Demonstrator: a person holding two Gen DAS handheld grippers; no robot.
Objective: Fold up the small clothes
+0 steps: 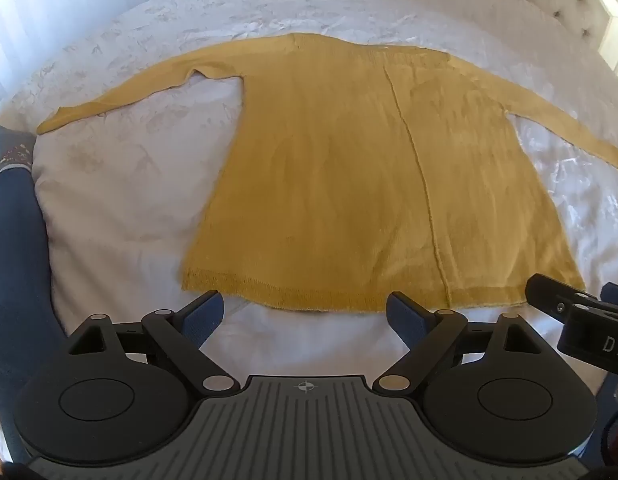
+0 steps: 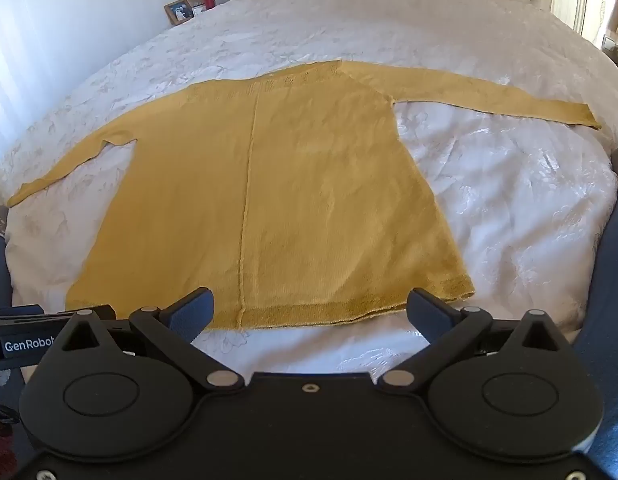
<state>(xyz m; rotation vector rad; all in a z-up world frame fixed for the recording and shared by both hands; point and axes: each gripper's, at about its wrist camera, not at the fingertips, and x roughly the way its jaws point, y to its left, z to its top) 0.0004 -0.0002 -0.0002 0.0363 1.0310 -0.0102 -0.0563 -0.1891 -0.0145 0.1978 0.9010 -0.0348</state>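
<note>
Yellow sweater (image 1: pixel 349 168) flat on bed (image 1: pixel 121 200).
My left gripper (image 1: pixel 305 312) and right gripper (image 2: pixel 311 312) hover at its hem, jaws wide, holding nothing.

Yellow sweater (image 2: pixel 277 200) spread flat on white bedspread (image 2: pixel 509 208), right claw (image 2: pixel 311 314) gaping

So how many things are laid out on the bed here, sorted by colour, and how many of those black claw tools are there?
Mustard-yellow sweater, spread flat on the white bedspread: 1
Black grippers, both open and empty: 2, the left gripper and the right gripper
Total: 3
</note>
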